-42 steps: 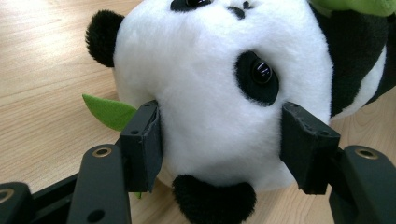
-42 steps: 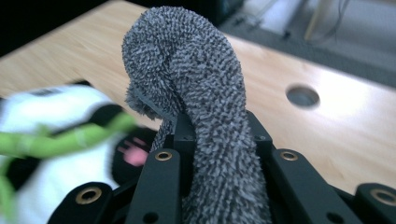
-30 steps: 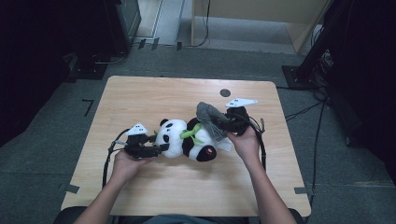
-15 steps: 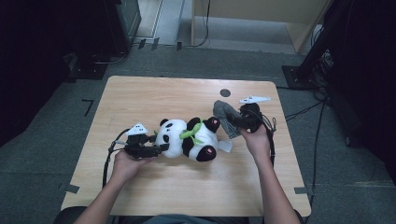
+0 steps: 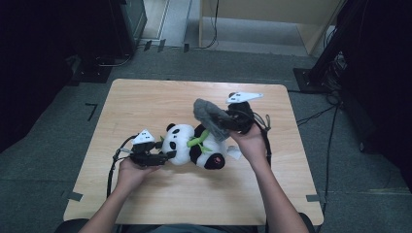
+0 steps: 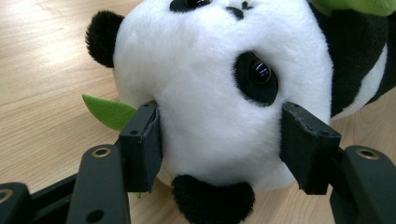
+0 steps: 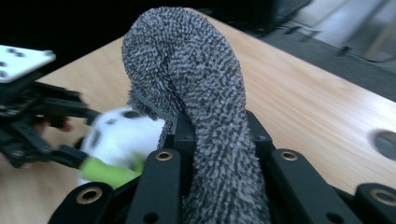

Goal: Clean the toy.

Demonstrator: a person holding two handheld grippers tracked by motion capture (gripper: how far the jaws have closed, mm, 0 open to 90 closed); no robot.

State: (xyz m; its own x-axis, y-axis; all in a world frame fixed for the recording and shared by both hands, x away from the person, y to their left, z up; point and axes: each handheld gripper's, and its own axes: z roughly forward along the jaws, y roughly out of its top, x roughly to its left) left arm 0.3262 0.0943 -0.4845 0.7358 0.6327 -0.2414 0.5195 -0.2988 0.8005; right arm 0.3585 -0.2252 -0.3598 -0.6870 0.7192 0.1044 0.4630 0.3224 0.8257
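A black-and-white panda plush [image 5: 192, 145] with a green leaf collar lies on its side on the wooden table [image 5: 145, 97]. My left gripper [image 5: 164, 156] is shut on the panda's head [image 6: 210, 70], one pad [image 6: 140, 140] pressing into each side. My right gripper [image 5: 227, 124] hovers just above the panda's body, shut on a grey fluffy cloth [image 5: 209, 114]. In the right gripper view the cloth [image 7: 196, 93] stands up from between the jaws and curls over, with the blurred panda [image 7: 121, 133] and left gripper [image 7: 37, 112] beyond it.
A small round dark spot [image 7: 385, 142] marks the table near its far edge. Bare wood lies at the table's front [image 5: 194, 199] and far left. Cables run over the floor [image 5: 320, 114] to the right, and dark cabinets stand behind the table.
The right gripper, holding the cloth, swung out to the right and has come back left over the panda. The left gripper has kept its hold on the head.
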